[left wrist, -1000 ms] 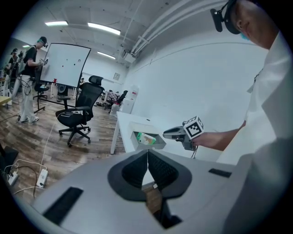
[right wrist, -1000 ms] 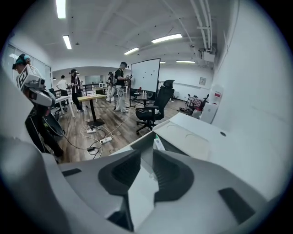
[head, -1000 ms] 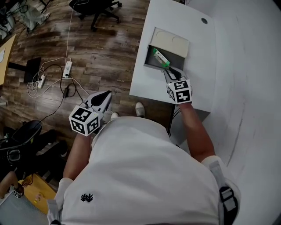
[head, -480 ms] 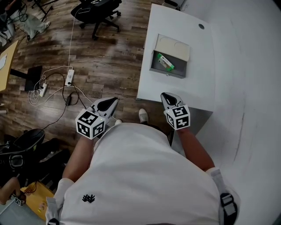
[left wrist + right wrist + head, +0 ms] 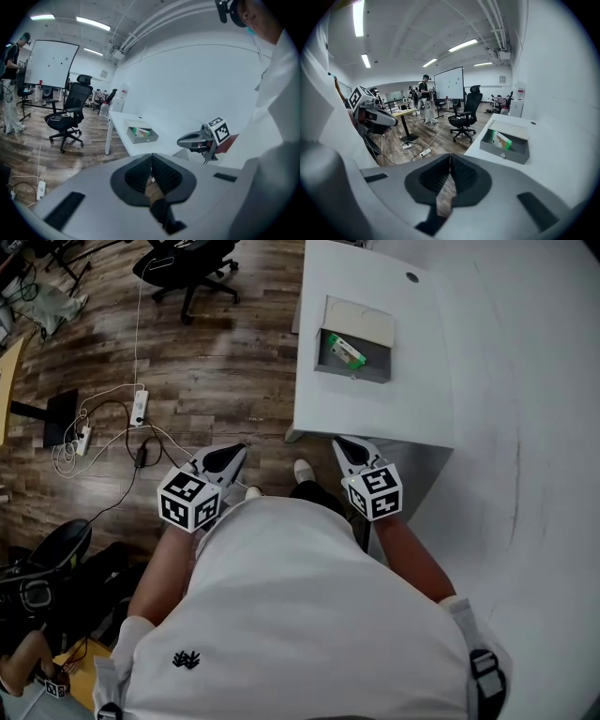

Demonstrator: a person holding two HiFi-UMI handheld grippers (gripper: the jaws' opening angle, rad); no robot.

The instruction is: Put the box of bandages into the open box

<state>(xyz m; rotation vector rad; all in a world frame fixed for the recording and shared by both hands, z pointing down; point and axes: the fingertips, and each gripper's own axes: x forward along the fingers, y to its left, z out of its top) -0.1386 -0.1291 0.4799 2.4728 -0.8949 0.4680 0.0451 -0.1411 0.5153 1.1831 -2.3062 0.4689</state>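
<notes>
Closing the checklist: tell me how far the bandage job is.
Done: the bandage box lies in the open box. In hand: nothing; left tongs shut and empty, right tongs just closed on nothing, both well back from the box. Left: nothing visible.

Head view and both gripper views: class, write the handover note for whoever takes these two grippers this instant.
Left gripper: jaws shut, nothing between them, held over the floor.
Right gripper: jaws have just closed, shut, empty, at the near edge of the white table.
Box of bandages: lying inside the open box on the table.
Done: the bandages are in the box.
Left: nothing that shows.
</notes>
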